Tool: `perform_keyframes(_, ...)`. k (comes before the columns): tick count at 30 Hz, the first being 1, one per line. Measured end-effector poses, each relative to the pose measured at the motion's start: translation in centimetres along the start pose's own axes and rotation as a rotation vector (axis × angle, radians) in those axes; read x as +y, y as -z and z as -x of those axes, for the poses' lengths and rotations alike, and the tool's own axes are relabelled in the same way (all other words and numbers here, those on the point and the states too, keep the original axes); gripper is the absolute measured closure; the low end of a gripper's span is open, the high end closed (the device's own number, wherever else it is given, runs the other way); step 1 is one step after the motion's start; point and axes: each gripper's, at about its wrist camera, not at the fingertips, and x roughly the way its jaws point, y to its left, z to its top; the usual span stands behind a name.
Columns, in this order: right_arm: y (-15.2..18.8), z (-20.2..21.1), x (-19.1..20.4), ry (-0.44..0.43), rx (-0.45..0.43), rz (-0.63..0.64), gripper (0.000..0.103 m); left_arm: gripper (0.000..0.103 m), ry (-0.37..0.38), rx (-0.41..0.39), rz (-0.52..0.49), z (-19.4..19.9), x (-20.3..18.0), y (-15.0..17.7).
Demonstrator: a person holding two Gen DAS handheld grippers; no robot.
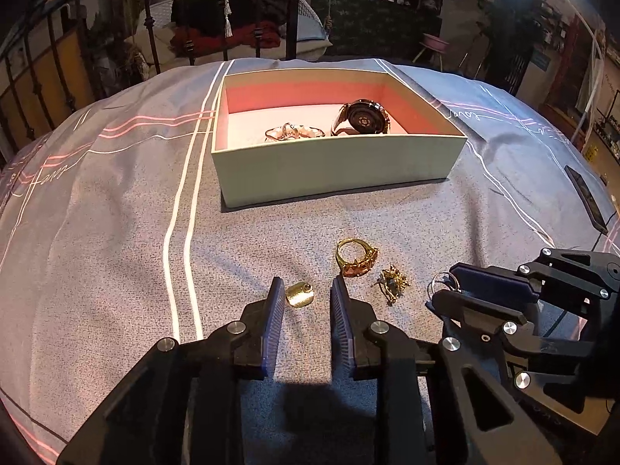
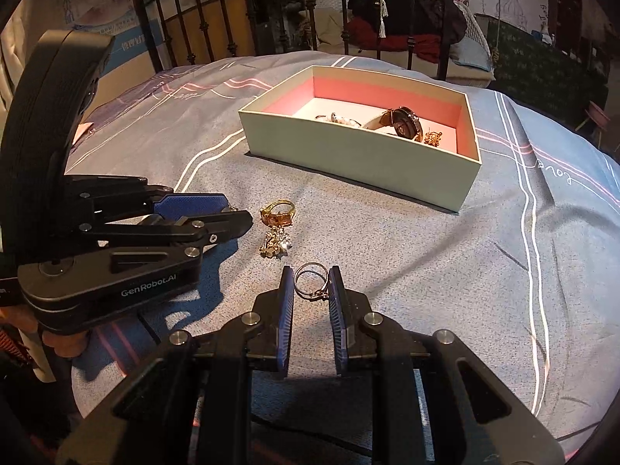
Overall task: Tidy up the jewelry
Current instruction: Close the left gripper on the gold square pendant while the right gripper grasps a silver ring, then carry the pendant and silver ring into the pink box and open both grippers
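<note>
An open pale green box (image 1: 333,162) with a pink lining sits on the bed and holds a watch (image 1: 362,118) and a clear bracelet (image 1: 294,131); the box (image 2: 360,159) also shows in the right wrist view. My left gripper (image 1: 306,294) is open around a small gold clip (image 1: 299,294) lying on the cover. A gold ring with an orange stone (image 1: 354,257) and a gold brooch (image 1: 393,283) lie just beyond. My right gripper (image 2: 310,285) is open with a thin silver ring (image 2: 310,281) between its fingers, touching the cover.
The grey bed cover (image 1: 116,232) has white and pink stripes. A dark phone (image 1: 585,197) lies at the right edge. A black iron bed rail (image 1: 255,7) stands behind the box. A small gold piece (image 2: 432,137) lies in the box's near right corner.
</note>
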Motion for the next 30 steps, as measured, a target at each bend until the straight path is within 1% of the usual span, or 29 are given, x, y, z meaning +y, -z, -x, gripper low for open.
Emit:
perform_keyframes(1,0.0,0.0,0.0,0.001,-0.001,0.0,0.083,0.09,0.003,0.001,0.005,0.0,0.2,-0.1)
perform_keyframes(3,0.0,0.1,0.0,0.001,-0.006,-0.001,0.083,0.09,0.024,0.0,0.02,0.2,0.6,-0.1)
perform_keyframes(9,-0.3,0.4,0.0,0.005,-0.018,0.002,0.084,0.09,0.039,-0.036,0.025,1.7,0.6,0.0)
perform_keyframes(13,-1.1,0.8,-0.1,0.011,-0.037,0.01,0.084,0.09,0.055,-0.065,0.031,2.9,0.5,-1.0)
perform_keyframes(16,-2.4,1.4,-0.5,0.018,-0.066,0.017,0.084,0.09,0.072,-0.096,0.039,3.7,0.5,-2.4)
perform_keyframes(22,-6.3,2.0,-1.9,0.043,-0.136,0.02,0.084,0.09,0.064,-0.149,0.039,4.1,0.3,-6.4)
perform_keyframes(24,-7.6,1.6,-2.7,0.051,-0.154,0.005,0.084,0.089,0.056,-0.154,0.043,3.5,0.2,-8.0)
perform_keyframes(30,-10.8,0.0,-5.4,0.085,-0.165,-0.058,0.083,0.089,0.037,-0.138,0.06,1.4,0.1,-11.8)
